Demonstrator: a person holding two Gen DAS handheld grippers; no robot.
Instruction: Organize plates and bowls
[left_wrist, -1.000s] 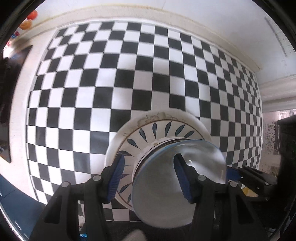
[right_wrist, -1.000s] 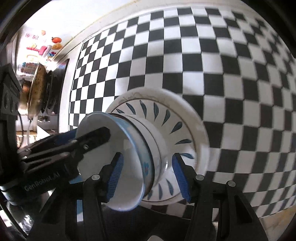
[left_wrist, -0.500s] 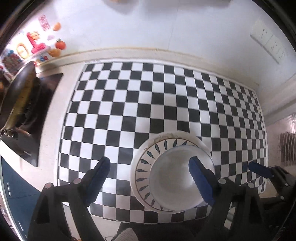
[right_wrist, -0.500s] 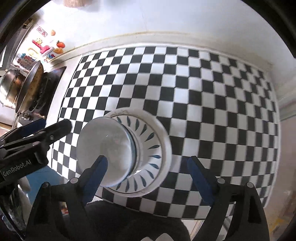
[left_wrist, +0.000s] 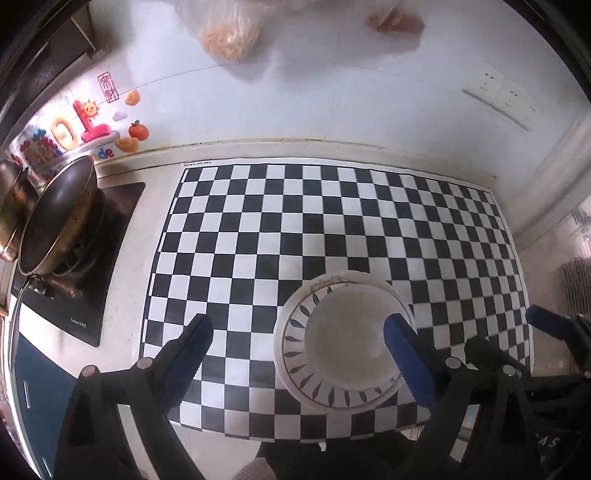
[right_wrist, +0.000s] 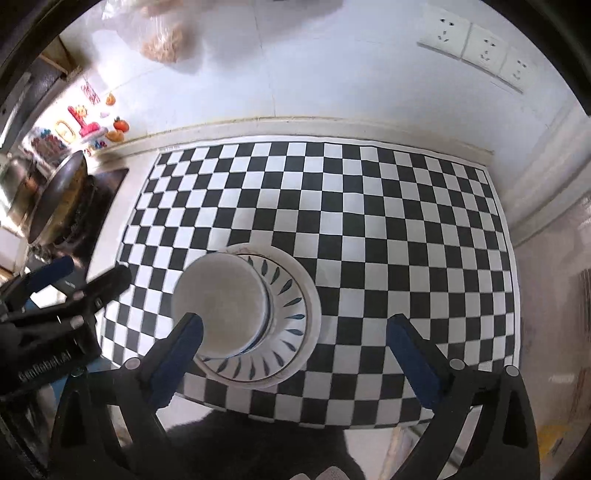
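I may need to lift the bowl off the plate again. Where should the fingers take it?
Grip the bowl by its rim, coming from above, one finger inside and one outside. It sits upright and open-topped on the plate, so its rim is exposed above the plate's low edge.

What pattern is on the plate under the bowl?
Dark blue leaf marks ringing the white plate, clearest in the right wrist view.

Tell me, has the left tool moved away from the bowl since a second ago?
Yes. The left tool has pulled up and back from the bowl: the checkered mat now shows whole, with the wall above. Its jaws are opening, clear of the bowl.
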